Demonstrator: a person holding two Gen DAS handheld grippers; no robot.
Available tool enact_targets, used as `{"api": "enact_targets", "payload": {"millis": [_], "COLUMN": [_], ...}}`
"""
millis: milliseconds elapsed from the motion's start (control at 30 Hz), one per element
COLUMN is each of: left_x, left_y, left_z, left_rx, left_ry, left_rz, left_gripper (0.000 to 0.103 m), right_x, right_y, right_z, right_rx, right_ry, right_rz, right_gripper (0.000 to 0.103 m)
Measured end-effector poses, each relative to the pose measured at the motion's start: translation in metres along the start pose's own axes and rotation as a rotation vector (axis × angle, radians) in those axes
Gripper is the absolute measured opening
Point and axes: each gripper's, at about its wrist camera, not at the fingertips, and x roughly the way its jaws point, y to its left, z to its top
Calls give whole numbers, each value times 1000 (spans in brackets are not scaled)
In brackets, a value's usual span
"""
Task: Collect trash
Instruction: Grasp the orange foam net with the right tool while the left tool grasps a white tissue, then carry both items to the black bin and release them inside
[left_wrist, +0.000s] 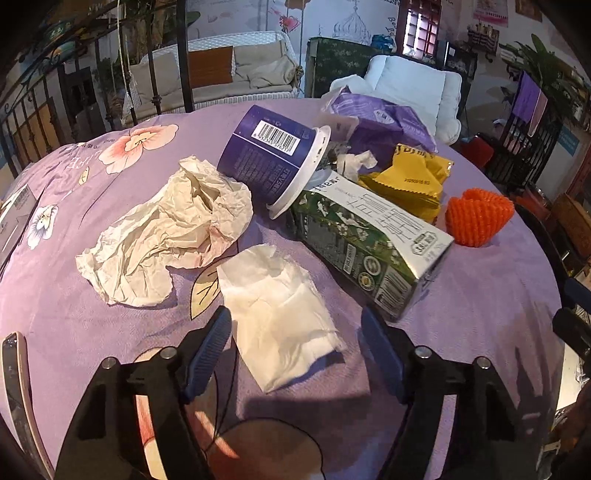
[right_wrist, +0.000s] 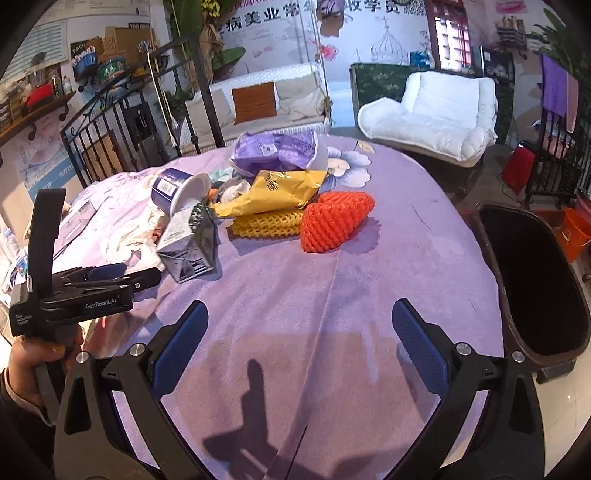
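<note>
Trash lies on a round table with a purple floral cloth (left_wrist: 92, 206). In the left wrist view my left gripper (left_wrist: 295, 325) is open, its blue pads on either side of a white tissue (left_wrist: 280, 310). Beyond lie crumpled paper (left_wrist: 166, 236), a tipped purple cup (left_wrist: 273, 158), a green carton (left_wrist: 369, 236), a yellow wrapper (left_wrist: 410, 181), an orange foam net (left_wrist: 476, 216) and a purple bag (left_wrist: 380, 118). My right gripper (right_wrist: 299, 317) is open and empty over bare cloth, short of the orange net (right_wrist: 332, 221). The left gripper (right_wrist: 122, 275) shows at its left.
A dark trash bin (right_wrist: 532, 273) stands open by the table's right edge. A yellow foam net (right_wrist: 266, 223) lies under the yellow wrapper (right_wrist: 273, 192). A box (left_wrist: 14, 218) lies at the table's left. A white armchair (right_wrist: 432, 114) and a sofa stand behind.
</note>
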Motion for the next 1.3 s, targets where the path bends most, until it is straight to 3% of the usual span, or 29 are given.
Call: {"api": "enact_targets", "payload": {"millis": [233,333,467,533,600,667,767,1100,1300], "left_x": [5,3,3,0,-3,-5,-12,-64,-86], "left_y": [14,20,29,32,33,32,30,1,-39], "left_z": [-2,-3,-4,-5,-6,-7,-10,-15,-8], "left_rx": [-61,-90,-128,-144,-155,-157,-161,-125,-46], "left_ry": [18,12,3,-4,-16,-26,-42,-208,-275], "left_rz": [-26,-31,-52,-60,-69,-74,-82,-152,-223], "left_gripper": [40,29,20,18,16,15,13,11,10], "right_x": [47,63,80,86,90,93,88,34,-9], "right_y": [-14,-21,-28,-29,-30,-32,-33,-41,-65], "right_z": [33,46,59,63,63,62,60,43,35], "right_rx": [14,41,61,63,65,79,96,120,114], "right_ry": [93,124,146,154,161,167,148,8,-106], "right_rz": [-8,-13,-26,-30,-18,-4,22,43,-44], "right_gripper": [98,92,79,69,49,37,28,24,24]}}
